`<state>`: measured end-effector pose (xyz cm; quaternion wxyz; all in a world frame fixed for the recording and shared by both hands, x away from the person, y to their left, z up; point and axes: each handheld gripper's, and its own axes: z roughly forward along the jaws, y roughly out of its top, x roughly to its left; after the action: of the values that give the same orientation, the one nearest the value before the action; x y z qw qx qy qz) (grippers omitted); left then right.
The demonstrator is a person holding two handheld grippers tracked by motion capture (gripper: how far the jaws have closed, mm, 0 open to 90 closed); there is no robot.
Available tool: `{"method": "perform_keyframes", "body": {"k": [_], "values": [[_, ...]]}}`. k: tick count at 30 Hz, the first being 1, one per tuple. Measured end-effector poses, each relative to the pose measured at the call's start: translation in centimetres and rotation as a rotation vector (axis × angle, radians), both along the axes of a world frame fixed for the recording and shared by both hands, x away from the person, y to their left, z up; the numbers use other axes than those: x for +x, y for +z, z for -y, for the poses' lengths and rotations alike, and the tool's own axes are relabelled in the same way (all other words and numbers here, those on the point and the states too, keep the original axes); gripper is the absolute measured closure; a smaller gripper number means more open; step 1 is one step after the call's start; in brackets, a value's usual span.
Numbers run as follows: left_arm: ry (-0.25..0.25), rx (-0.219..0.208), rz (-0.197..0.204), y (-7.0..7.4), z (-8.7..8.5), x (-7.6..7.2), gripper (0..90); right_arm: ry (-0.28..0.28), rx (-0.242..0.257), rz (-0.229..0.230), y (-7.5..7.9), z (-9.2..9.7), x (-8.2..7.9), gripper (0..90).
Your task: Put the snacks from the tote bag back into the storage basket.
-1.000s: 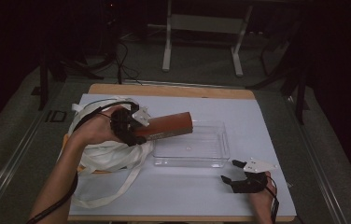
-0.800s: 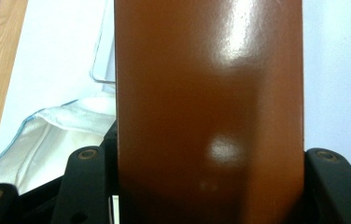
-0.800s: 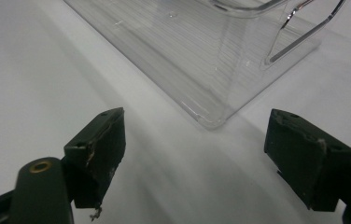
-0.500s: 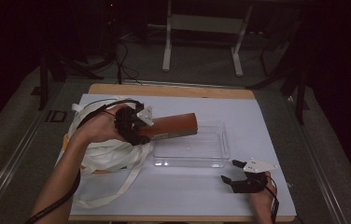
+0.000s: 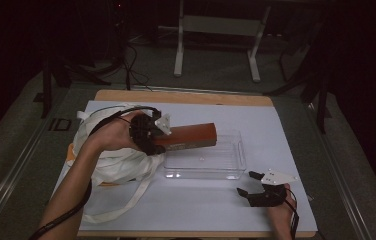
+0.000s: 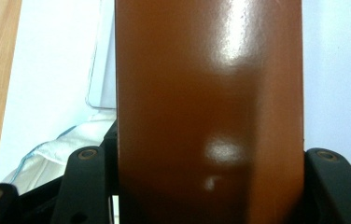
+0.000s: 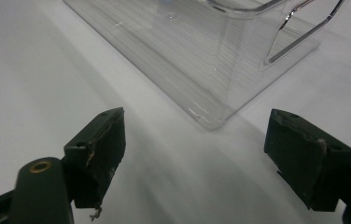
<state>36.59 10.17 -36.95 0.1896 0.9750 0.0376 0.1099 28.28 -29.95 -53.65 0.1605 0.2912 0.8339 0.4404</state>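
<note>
While clamped in the left gripper (image 5: 163, 141), brown box (image 5: 191, 138) hovers over clear tray (image 5: 203, 171); right gripper (image 5: 250, 183) gaping wide, empty.

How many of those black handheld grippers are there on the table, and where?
2. The left gripper is up over the white bag, shut on a brown box above the clear tray. The right gripper rests open near the table's front edge, by the tray's corner.
</note>
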Motion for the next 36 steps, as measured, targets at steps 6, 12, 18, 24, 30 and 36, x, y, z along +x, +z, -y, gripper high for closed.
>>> {"method": "perform_keyframes", "body": {"k": [6, 12, 18, 24, 30, 36], "values": [[-0.020, 0.015, -0.002, -0.1, 0.8, 0.0, 43.3, 0.000, 0.001, 0.000, 0.0, 0.0, 0.0, 20.4], [-0.036, 0.031, 0.002, -0.3, 1.4, 0.1, 43.3, 0.000, 0.003, -0.002, 0.0, 0.0, 0.0, 20.4], [-0.055, 0.043, 0.003, -0.5, 1.9, 0.0, 43.3, -0.001, 0.004, -0.003, 0.0, 0.0, 0.0, 20.4], [-0.061, 0.053, 0.006, -1.0, 2.2, 0.1, 43.2, 0.001, 0.000, 0.000, 0.0, 0.0, 0.0, 20.4], [-0.071, 0.066, 0.003, -1.2, 2.6, 0.2, 43.3, 0.001, 0.000, 0.001, 0.0, 0.0, 0.0, 20.4], [-0.081, 0.084, 0.001, -1.3, 2.8, 0.3, 43.2, 0.000, 0.001, 0.000, 0.0, 0.0, 0.0, 20.4]]}}
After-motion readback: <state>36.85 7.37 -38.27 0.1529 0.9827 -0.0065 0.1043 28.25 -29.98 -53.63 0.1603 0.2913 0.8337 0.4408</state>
